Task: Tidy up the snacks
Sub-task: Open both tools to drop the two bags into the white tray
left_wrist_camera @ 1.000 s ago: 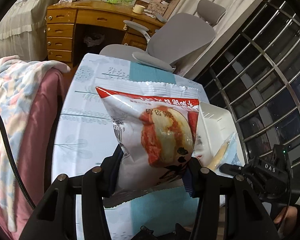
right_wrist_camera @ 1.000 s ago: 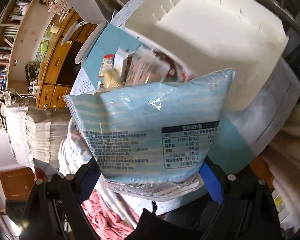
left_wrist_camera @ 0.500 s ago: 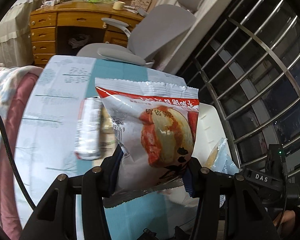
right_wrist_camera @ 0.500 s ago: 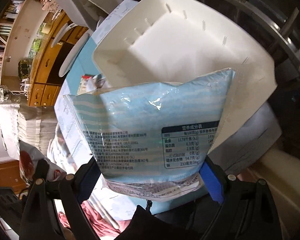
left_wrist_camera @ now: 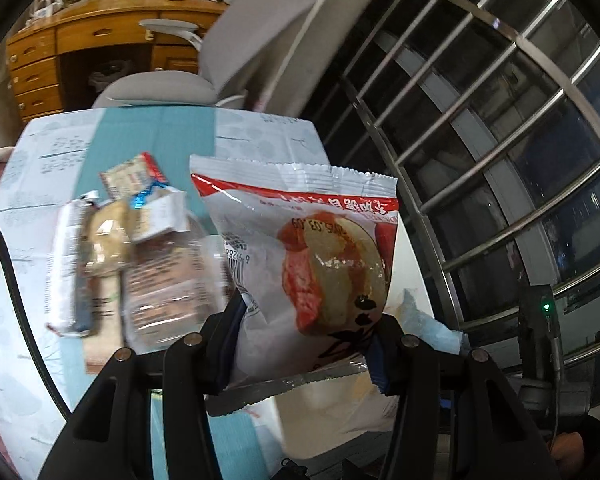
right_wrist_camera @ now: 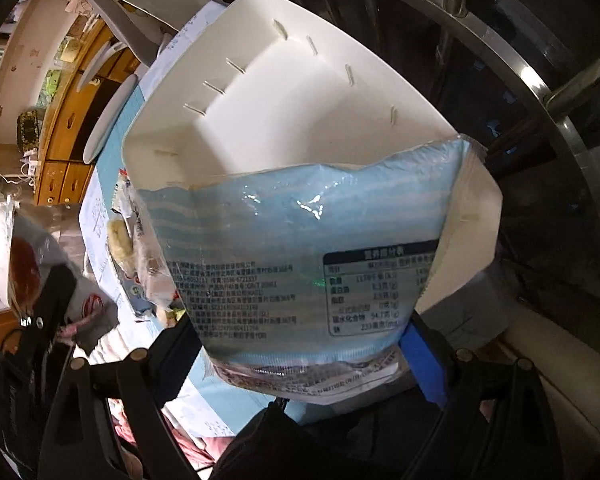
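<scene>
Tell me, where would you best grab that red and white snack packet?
By its flat crimped bottom seam, coming from below. The red and white packet is puffy in the middle, so the left gripper pinches the lower end, near that thin sealed edge.

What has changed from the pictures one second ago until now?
Both tools moved toward the white bin: it fills more of the right view, and loose snacks came into the left view. Unchanged: left tool holds the red packet, right tool the blue packet.
</scene>
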